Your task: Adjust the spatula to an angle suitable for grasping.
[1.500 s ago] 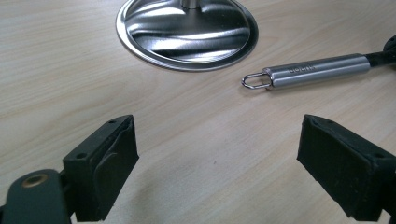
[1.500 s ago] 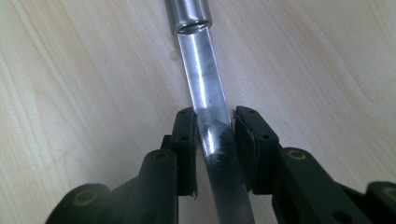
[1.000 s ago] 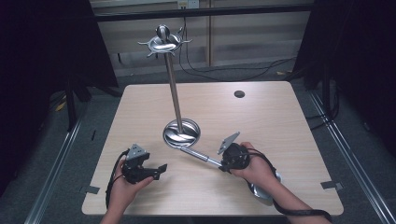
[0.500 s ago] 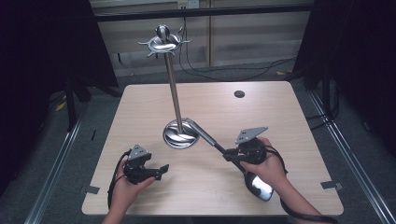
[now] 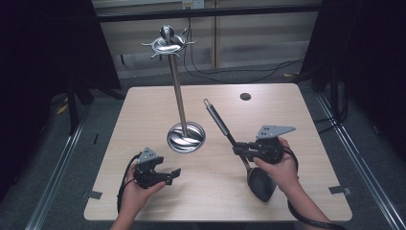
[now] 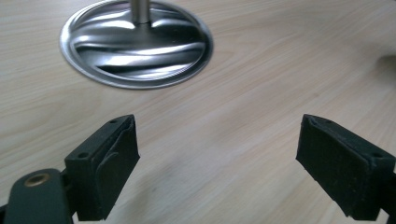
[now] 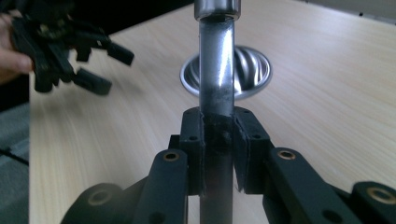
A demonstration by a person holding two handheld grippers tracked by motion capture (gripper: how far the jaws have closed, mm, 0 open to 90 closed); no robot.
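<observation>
My right gripper (image 7: 218,140) squeezes the long silver metal ladle w/ black bowl (image 5: 218,120); left gripper (image 6: 219,163) hangs wide open nr the shiny round stand base (image 6: 136,44).

A stand (image 5: 186,136) sits on the table (image 5: 287,115) a little left of its middle, with its pole rising to a hook crown (image 5: 167,44) at the back. The ladle (image 5: 237,148) lies to the stand's right, handle pointing toward the far side and bowl near the front edge, clamped in the right gripper (image 5: 242,151). The left gripper (image 5: 170,176) sits in front of the stand, near the front edge, well apart from the ladle.
</observation>
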